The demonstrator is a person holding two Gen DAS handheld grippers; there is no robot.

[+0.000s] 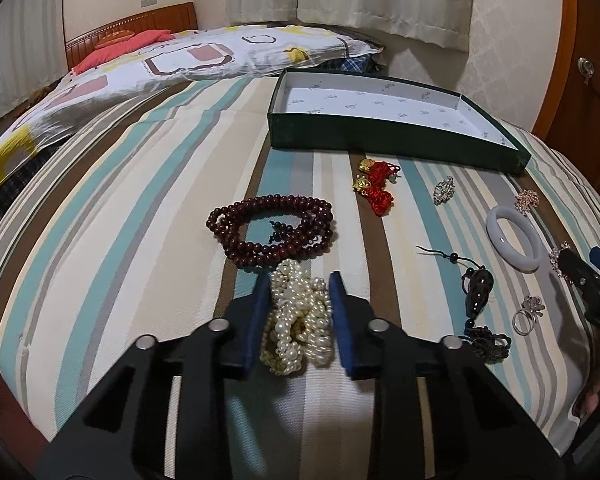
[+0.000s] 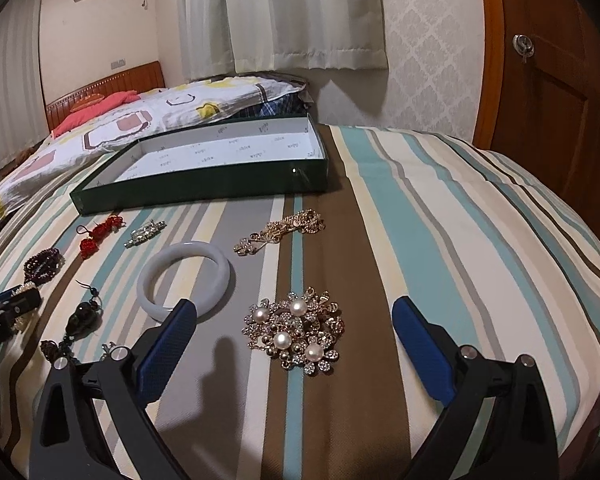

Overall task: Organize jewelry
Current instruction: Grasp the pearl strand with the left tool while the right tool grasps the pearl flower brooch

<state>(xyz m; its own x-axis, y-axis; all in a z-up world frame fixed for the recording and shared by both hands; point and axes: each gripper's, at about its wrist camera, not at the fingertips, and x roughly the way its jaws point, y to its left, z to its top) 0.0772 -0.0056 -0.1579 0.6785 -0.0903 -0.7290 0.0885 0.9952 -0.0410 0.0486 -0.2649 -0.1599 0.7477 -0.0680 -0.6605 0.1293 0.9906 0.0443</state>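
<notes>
Two grippers are at work over the striped bedspread (image 2: 440,200), each lined up on its own piece. The left gripper (image 1: 300,304) has its blue pads pressed against both sides of the pearl strand bundle (image 1: 298,320), so that pick looks made; just ahead of its fingertips lies the dark red bead necklace (image 1: 272,228), touching the pearls' far end. The right gripper (image 2: 294,316) stands wide apart, with the pearl flower brooch (image 2: 294,330) lying between its fingers and touched by neither. Well beyond both sits the green box (image 1: 380,140), bare inside, which is likely where things go. Next, the left needs a clean lift that does not drag the red beads along; the right needs to sink and close on the flat brooch. How firmly the loose pearls are caught is hard to judge, and their near end is hidden behind the fingers.
</notes>
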